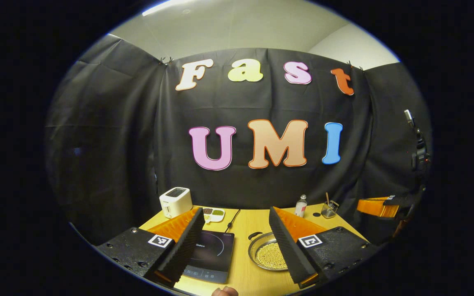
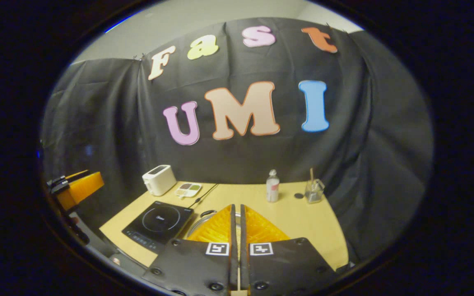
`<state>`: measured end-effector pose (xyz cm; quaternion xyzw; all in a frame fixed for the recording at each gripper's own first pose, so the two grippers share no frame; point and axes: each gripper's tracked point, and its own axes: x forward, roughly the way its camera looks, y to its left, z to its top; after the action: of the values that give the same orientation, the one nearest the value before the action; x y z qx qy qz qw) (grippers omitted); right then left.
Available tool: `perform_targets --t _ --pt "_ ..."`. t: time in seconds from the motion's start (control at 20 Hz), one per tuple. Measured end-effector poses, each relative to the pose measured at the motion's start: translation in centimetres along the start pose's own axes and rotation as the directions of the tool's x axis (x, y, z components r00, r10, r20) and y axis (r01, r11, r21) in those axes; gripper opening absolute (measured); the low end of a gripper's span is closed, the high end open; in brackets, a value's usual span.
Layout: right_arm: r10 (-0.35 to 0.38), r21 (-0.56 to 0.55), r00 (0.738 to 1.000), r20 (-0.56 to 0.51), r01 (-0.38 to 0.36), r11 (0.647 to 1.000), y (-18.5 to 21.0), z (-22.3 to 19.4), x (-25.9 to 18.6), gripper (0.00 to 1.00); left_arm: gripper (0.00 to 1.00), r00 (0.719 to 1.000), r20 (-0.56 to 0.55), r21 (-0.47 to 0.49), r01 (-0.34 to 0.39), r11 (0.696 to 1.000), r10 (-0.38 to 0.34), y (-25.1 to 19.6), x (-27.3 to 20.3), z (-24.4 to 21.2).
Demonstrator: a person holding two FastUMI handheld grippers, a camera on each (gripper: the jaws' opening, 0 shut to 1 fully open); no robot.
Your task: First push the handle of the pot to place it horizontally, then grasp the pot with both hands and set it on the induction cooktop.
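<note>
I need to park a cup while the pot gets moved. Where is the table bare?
Bare wood lies right of the pot, in front of the bottle and glass jar. The left is crowded: cooktop, toaster, small dish, cord.

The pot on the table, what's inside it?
The pot holds lots of small pale yellow balls, maybe beans. The left gripper has a finger covering the pot's right side, so that part stays hidden.
</note>
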<state>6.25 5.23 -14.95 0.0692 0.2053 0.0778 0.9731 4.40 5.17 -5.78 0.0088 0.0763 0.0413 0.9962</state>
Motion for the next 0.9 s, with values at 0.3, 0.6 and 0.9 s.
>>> perform_targets --t 0.3,0.6,0.9 --pt "0.110 0.053 0.982 -0.155 -0.103 0.993 -2.2 -5.0 4.0 0.00 0.92 0.998 -0.051 -0.001 -0.045 0.999 0.045 -1.7 2.6 -0.6" --pt "0.248 0.106 0.912 -0.326 -0.225 0.968 -2.6 -11.8 7.1 0.03 0.96 0.984 -0.145 0.012 -0.100 0.995 0.100 -2.3 3.5 -2.8" --pt "0.318 0.154 0.829 -0.460 -0.278 0.948 -1.7 -17.9 7.8 0.02 0.93 0.967 -0.225 0.021 -0.116 0.993 0.118 -2.5 4.3 -4.8"
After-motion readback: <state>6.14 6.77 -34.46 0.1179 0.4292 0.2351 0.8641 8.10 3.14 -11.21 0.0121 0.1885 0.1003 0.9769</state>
